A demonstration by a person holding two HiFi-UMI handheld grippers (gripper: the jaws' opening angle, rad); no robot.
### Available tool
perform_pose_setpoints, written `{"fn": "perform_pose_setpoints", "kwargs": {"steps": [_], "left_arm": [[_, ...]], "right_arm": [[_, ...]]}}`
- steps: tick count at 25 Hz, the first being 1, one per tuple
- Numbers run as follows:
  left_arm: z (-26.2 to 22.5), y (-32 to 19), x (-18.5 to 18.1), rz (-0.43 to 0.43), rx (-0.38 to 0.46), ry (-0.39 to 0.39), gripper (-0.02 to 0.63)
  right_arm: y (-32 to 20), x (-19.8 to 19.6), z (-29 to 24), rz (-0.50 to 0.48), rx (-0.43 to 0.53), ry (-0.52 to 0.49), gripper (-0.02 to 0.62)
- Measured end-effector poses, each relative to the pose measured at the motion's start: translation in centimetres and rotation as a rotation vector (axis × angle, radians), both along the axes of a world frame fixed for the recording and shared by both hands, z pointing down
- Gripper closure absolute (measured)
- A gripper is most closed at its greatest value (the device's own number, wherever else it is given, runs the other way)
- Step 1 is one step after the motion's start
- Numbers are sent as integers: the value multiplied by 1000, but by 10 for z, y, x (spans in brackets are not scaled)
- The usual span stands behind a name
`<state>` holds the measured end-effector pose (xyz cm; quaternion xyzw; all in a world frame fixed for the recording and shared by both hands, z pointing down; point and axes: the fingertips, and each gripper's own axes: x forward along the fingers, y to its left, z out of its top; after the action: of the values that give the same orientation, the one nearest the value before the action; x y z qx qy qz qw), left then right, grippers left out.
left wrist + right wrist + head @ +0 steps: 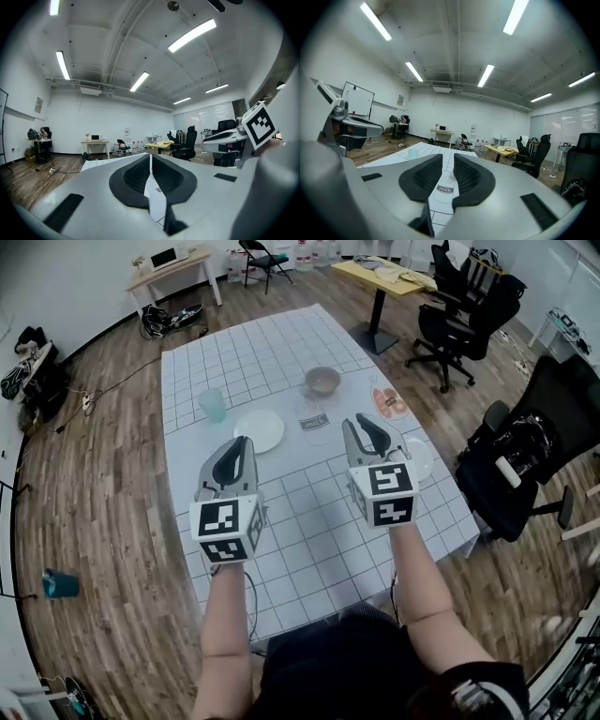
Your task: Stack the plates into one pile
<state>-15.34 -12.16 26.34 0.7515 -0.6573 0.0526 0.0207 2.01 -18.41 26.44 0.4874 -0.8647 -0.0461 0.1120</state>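
Note:
On the gridded white table, a plain white plate (259, 430) lies just beyond my left gripper (242, 444), whose jaws are shut with nothing in them. A second white plate (421, 461) lies at the right, partly hidden behind my right gripper (362, 426). A patterned plate (390, 401) sits farther back on the right. The right gripper is open and holds nothing. Both grippers hover above the table and point almost level, touching no plate. In the left gripper view its jaws (150, 157) meet at the tip. The right gripper view shows a gap between the jaws (447, 157).
A brown bowl (322, 381) stands at the back, a green cup (213, 405) at the left, and a clear glass marked "milk" (314, 423) between the grippers. Black office chairs (520, 460) crowd the table's right side. Desks stand against the far wall.

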Motion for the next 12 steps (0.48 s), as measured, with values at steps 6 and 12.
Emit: {"fn": "perform_pose_setpoints", "kwargs": {"steps": [6,12], "left_arm": [[2,-21,63,40,0,14,566],[20,-54,132,125,-35,1,566]], "right_arm": [[-17,82,3,51,-13,2,475],[-47,171,26,164,-58,3,452]]}}
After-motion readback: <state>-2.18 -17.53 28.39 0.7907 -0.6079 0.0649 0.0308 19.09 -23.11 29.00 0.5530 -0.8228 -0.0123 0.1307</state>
